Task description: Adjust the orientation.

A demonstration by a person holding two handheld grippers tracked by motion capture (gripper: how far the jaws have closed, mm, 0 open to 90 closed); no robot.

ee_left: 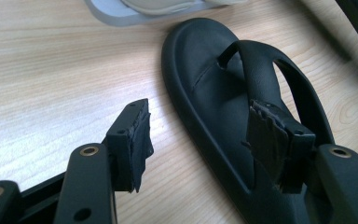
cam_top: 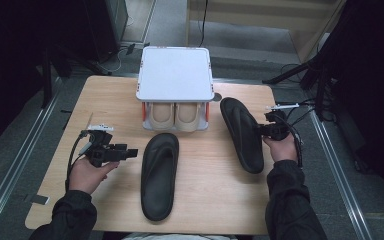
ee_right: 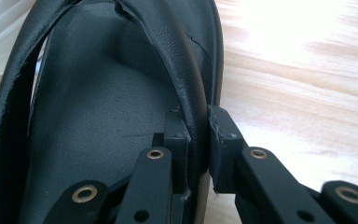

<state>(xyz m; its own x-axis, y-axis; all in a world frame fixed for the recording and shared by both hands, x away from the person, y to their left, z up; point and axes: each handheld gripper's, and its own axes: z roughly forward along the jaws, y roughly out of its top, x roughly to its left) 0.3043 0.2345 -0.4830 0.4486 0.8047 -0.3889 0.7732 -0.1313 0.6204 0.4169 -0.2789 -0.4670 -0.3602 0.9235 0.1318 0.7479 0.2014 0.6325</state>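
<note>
1. Nearest the person, two dark sleeves come in from the bottom of the high view, and both are cut off at its lower edge.
2. The left gripper [cam_top: 130, 152] hovers at the left of the wooden table [cam_top: 105, 200]. Its jaws stand wide apart with nothing between the pads, and it points at the near slipper [cam_top: 160, 175].
3. That near slipper lies flat at the middle of the table, toe toward the rack. In the left gripper view its heel end is hidden behind the right-hand jaw.
4. The right gripper [cam_top: 261, 131] is clamped on the outer edge of the far slipper [cam_top: 241, 134], at the right of the table. In the right gripper view the pads pinch the rim and strap base [ee_right: 196, 135]. The slipper's toe and heel are cut off there.
5. Whether the far slipper's sole rests on the table or is lifted off it is hard to make out.
6. Farthest back stands a grey-topped rack [cam_top: 175, 75]. Beneath it two beige shoes [cam_top: 175, 116] sit side by side, with only their rounded ends showing.
7. Count: two black slippers, two beige shoes, one rack, two grippers.
</note>
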